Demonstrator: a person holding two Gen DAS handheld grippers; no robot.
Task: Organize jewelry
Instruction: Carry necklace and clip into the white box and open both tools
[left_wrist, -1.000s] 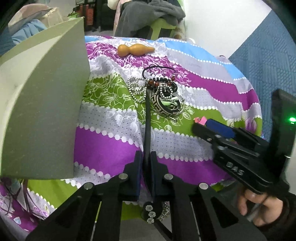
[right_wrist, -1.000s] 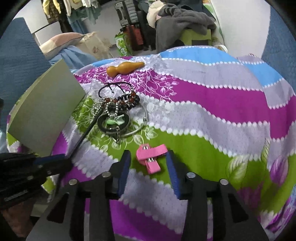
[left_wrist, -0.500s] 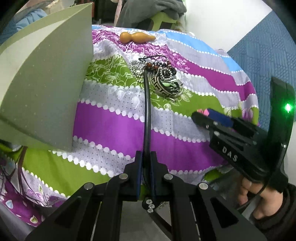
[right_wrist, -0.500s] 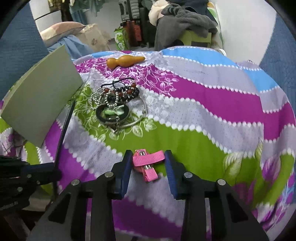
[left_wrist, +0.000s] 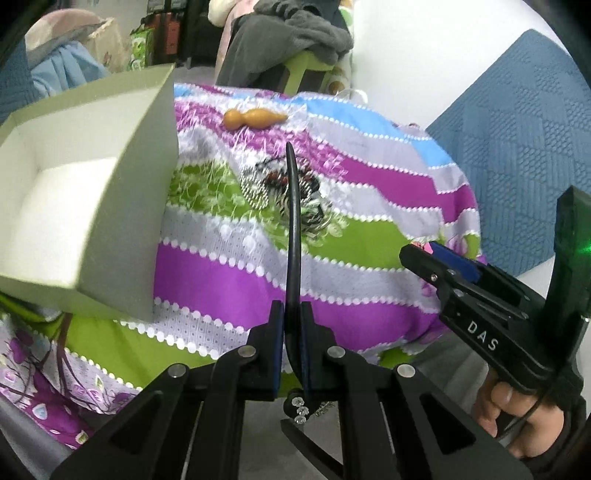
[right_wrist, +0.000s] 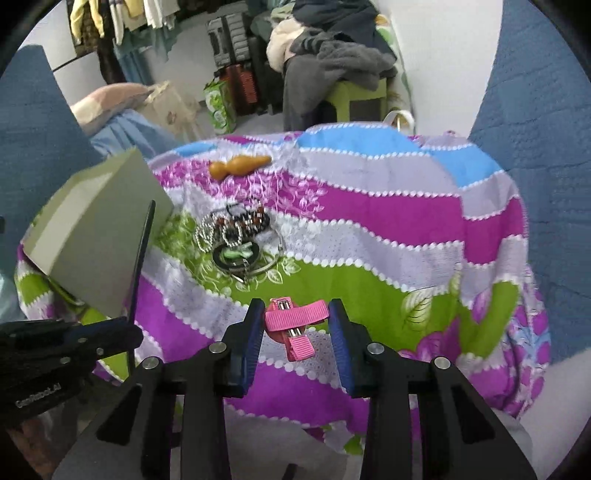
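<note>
My left gripper (left_wrist: 291, 314) is shut on a thin black headband (left_wrist: 293, 221), held up off the cloth; the headband also shows in the right wrist view (right_wrist: 142, 254). My right gripper (right_wrist: 295, 321) is open, its jaws on either side of a pink hair clip (right_wrist: 295, 321) that lies on the cloth. A pile of jewelry (right_wrist: 236, 240) with silver chains, beaded bracelets and a black bangle lies mid-table, also in the left wrist view (left_wrist: 284, 192). An open grey-green box (left_wrist: 74, 206) with a white inside sits at the left.
An orange gourd-shaped piece (left_wrist: 255, 118) lies at the far side of the striped purple, green and grey cloth (right_wrist: 388, 236). Blue padded panels (left_wrist: 517, 147) stand at the right. A chair with grey clothes (right_wrist: 332, 62) is behind the table.
My left gripper has lifted and drawn back with the headband, clear of the jewelry pile; the box's open inside now shows. The right gripper has stayed around the pink clip.
</note>
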